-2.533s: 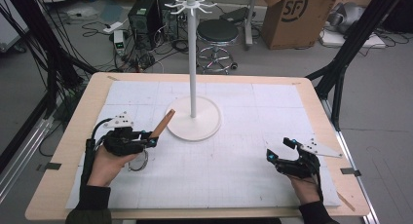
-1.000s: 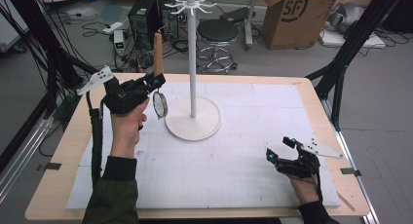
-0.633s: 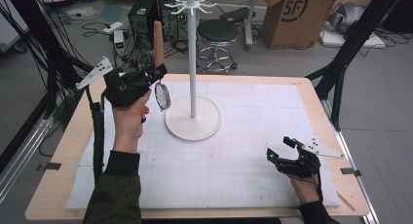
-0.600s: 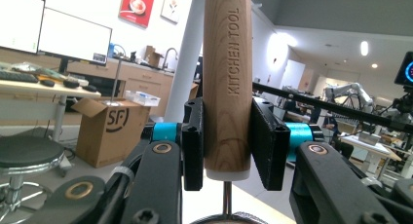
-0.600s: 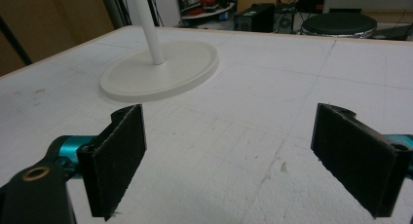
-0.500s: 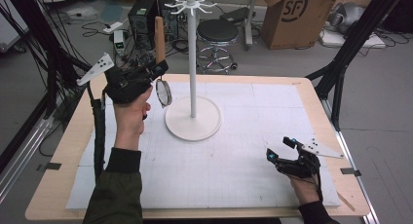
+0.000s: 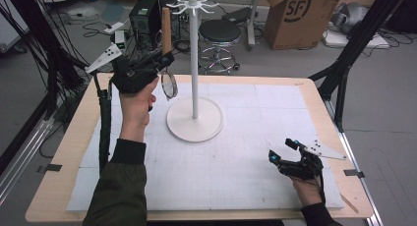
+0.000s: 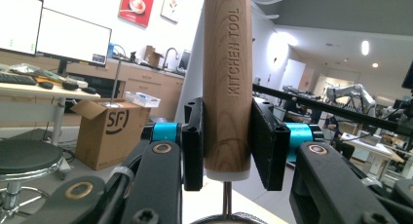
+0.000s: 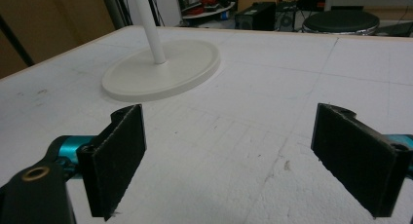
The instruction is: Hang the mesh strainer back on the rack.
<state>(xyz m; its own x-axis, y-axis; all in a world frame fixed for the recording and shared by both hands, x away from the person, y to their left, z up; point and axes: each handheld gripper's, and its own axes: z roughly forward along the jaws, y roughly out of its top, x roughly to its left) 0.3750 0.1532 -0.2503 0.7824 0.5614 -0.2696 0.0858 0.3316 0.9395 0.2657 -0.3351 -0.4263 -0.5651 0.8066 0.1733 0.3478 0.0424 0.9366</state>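
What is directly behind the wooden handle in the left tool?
The white stand rises just behind the wooden handle clamped in the left tool; the handle covers the stand's top, so any hook alignment stays hidden.

The strainer's handle [image 8: 226, 83] is smooth, light-grained wood with engraved lettering and a thin metal stem below, gripped between matt black rubbery pads [image 8: 193, 143], while the stand [image 7: 194, 119] is matt white, on a rough white foam-like mat [image 9: 272, 151] over a pale wooden table [image 7: 59, 152].
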